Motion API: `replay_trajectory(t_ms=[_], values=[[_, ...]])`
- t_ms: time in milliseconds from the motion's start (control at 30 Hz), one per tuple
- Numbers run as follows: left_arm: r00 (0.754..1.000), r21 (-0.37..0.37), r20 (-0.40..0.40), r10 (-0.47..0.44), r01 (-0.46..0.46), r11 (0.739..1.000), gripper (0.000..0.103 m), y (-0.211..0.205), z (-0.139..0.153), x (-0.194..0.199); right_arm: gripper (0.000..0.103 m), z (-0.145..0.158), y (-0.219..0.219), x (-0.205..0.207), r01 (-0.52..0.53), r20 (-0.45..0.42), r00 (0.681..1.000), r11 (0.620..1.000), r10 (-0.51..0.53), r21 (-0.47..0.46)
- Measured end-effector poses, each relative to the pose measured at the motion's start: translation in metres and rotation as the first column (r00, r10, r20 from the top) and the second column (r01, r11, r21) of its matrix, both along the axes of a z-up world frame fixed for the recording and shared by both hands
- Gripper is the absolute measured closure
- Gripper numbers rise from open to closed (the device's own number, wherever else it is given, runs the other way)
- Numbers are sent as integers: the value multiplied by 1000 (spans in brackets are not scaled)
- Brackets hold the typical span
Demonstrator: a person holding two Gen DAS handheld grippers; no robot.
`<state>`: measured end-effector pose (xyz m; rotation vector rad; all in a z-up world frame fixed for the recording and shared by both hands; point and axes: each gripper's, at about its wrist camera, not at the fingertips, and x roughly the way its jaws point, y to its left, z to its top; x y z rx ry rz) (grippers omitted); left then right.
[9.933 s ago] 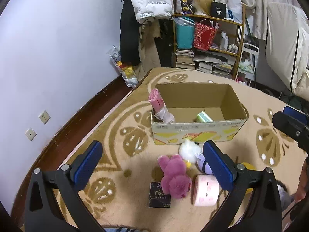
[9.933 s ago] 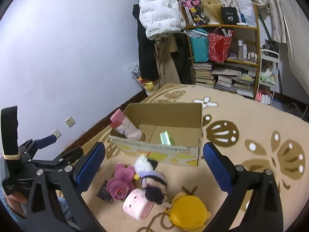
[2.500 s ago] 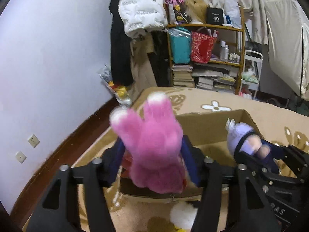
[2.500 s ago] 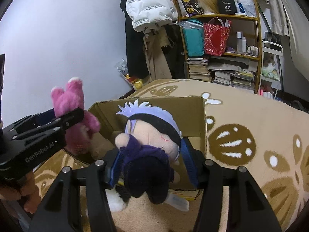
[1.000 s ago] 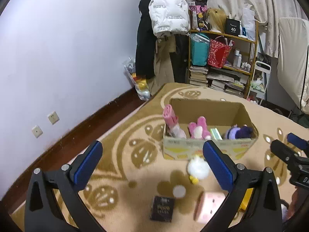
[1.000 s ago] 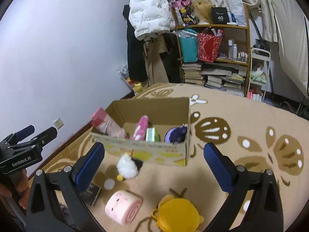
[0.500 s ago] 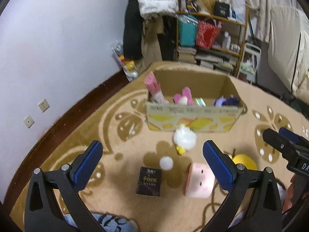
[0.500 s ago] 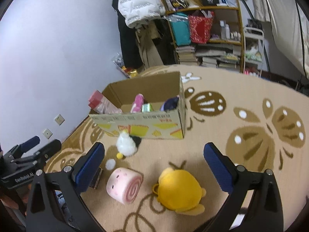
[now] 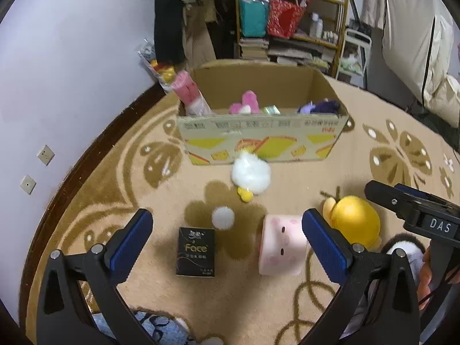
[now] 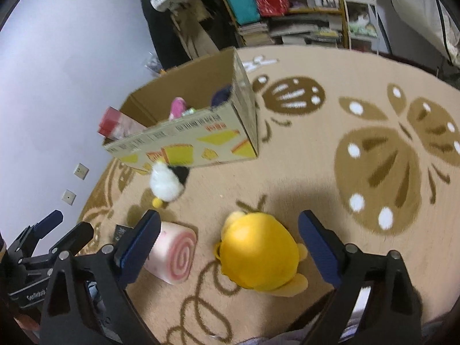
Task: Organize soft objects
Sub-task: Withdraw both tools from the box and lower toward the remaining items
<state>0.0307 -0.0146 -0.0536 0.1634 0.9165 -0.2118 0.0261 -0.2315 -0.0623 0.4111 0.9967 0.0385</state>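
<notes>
A cardboard box (image 9: 258, 141) stands on the carpet and holds a pink plush (image 9: 244, 106), a purple doll (image 9: 322, 106) and a pink roll (image 9: 188, 95). In front of it lie a white plush (image 9: 250, 174), a pink swiss-roll plush (image 9: 283, 244) and a yellow plush (image 9: 355, 221). My left gripper (image 9: 227, 241) is open above the carpet, its right finger over the roll plush. My right gripper (image 10: 230, 241) is open just above the yellow plush (image 10: 258, 261), with the roll plush (image 10: 174, 256) by its left finger. The box (image 10: 195, 141) is beyond.
A black "Face" packet (image 9: 196, 251) and a small white pompom (image 9: 222, 215) lie on the carpet. A wall (image 9: 72, 57) runs along the left. Shelves (image 9: 293, 23) with bags and books stand behind the box. My right gripper shows at the right of the left view (image 9: 414, 207).
Both grippers, which earlier dropped the pink plush and purple doll into the box, have come lower and closer to the carpet. My right gripper now hangs over the yellow plush.
</notes>
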Motion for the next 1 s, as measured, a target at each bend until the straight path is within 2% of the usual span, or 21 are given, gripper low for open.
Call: replay_trajectory(t_ms=[167, 300, 433, 633, 700, 1000], values=[[997, 22, -67, -32, 33, 999, 0, -9, -15, 4, 3, -17, 1, 5, -1, -78, 997, 1000, 1, 2], [993, 12, -113, -35, 36, 999, 0, -10, -25, 11, 3, -33, 1, 10, 3, -140, 990, 1000, 0, 26], [991, 26, -124, -44, 48, 999, 0, -13, -31, 15, 3, -44, 3, 12, 3, -188, 982, 999, 3, 33], [982, 36, -163, -93, 100, 994, 0, -27, -42, 17, 3, -50, 2, 12, 16, -221, 975, 1000, -11, 22], [976, 42, -192, -103, 113, 993, 0, -30, -49, 19, 6, -50, 0, 11, 24, -225, 974, 999, -18, 26], [962, 60, -246, -118, 136, 989, 0, -37, -63, 20, 9, -59, -5, 12, 54, -258, 965, 998, -44, 33]])
